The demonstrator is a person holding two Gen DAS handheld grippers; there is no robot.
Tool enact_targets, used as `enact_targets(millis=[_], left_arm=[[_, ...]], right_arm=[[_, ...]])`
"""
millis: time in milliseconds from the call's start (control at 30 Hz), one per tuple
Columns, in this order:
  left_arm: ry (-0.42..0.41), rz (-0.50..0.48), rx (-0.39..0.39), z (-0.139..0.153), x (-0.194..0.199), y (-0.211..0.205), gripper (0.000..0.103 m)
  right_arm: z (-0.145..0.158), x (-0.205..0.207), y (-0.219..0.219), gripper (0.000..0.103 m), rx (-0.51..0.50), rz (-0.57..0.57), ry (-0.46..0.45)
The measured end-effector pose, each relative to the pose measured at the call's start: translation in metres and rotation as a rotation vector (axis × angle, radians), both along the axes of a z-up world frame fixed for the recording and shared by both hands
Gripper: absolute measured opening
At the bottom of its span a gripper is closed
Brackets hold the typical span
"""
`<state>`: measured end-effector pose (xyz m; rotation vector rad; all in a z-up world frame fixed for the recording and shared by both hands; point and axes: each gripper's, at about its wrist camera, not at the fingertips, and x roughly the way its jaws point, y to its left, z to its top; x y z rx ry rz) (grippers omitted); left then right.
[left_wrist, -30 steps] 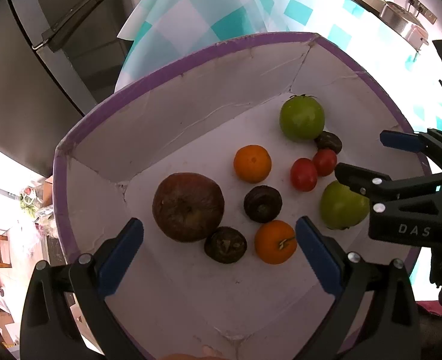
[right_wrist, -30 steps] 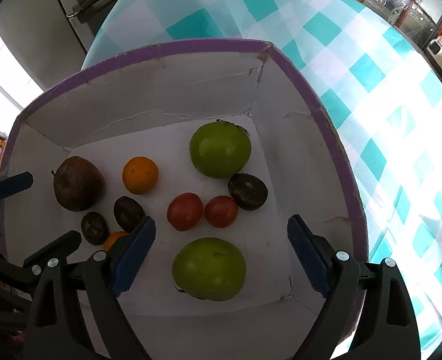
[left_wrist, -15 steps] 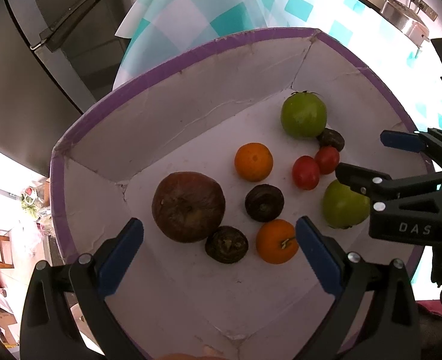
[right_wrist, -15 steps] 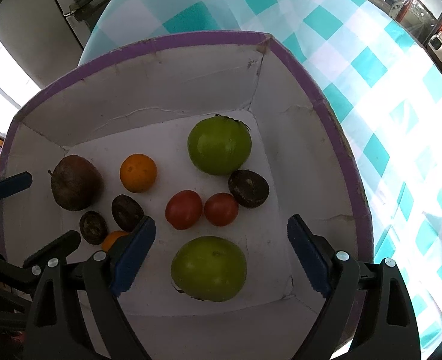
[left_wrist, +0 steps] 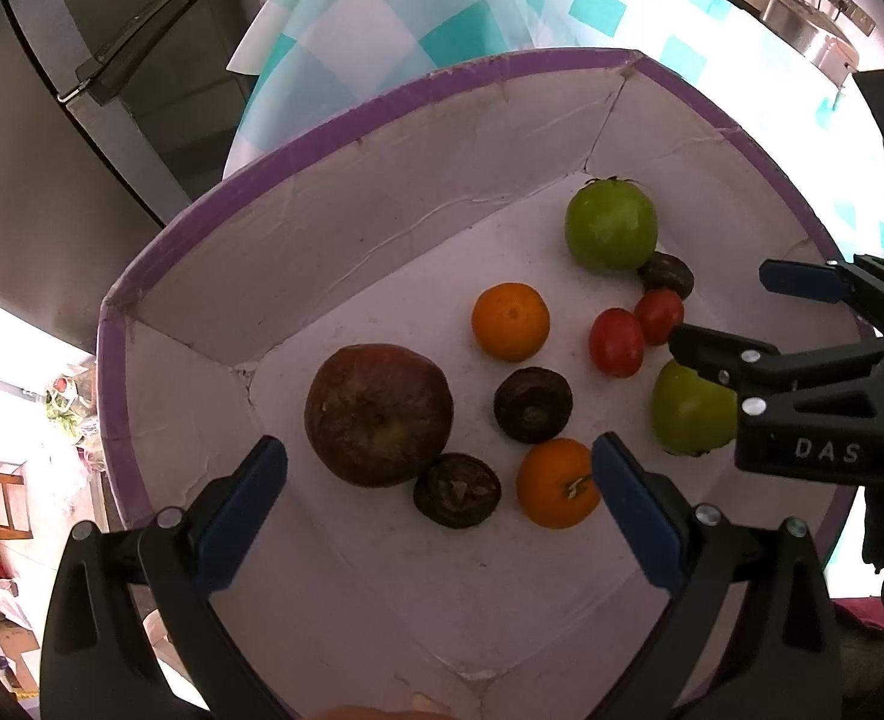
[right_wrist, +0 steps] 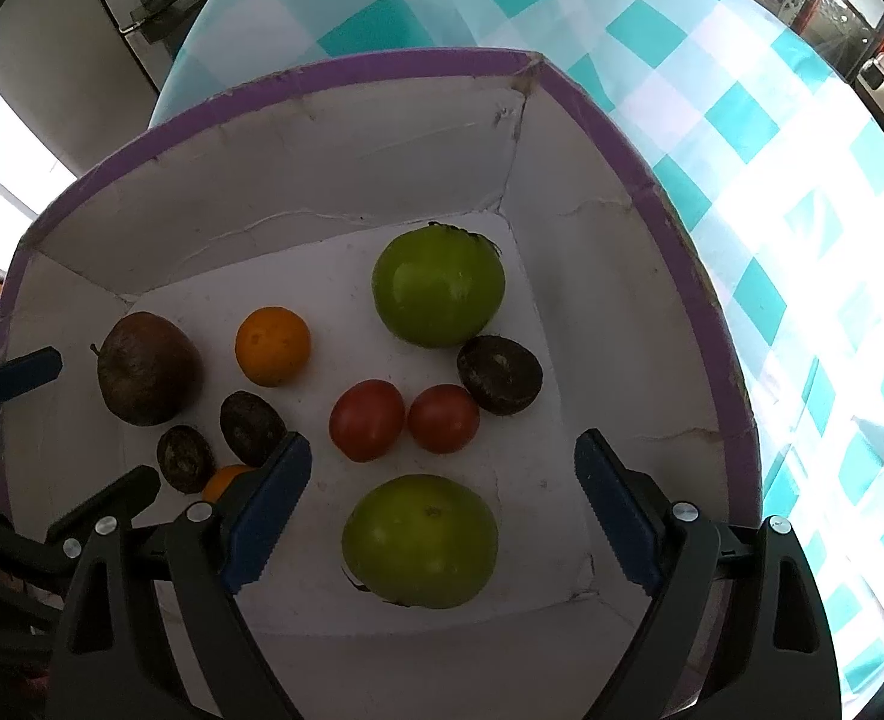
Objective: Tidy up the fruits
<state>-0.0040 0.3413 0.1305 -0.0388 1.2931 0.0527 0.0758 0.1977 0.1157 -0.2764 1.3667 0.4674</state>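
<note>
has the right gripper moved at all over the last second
Barely. In its own view the right gripper sits a touch lower against the box's purple rim, the near green tomato between its open fingers.

Each gripper (left_wrist: 436,516) is black plastic with blue ridged pads (right_wrist: 265,507); silver screws; white "DAS" lettering.

Daylight is blowing out the checked cloth (right_wrist: 802,192) at right, perhaps from a window; fisheye is bending dark edges, box (left_wrist: 334,222) interior staying soft-shadowed, sharp.
</note>
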Motion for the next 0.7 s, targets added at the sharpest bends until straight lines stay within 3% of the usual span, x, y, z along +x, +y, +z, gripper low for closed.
enact_targets(millis=[700], left_arm=[[0.047,0.024,0.006,-0.008,0.005,0.004,0.101]], right_arm=[[-0.009,-0.001,-0.011,0.087,0.0,-0.011,0.008]])
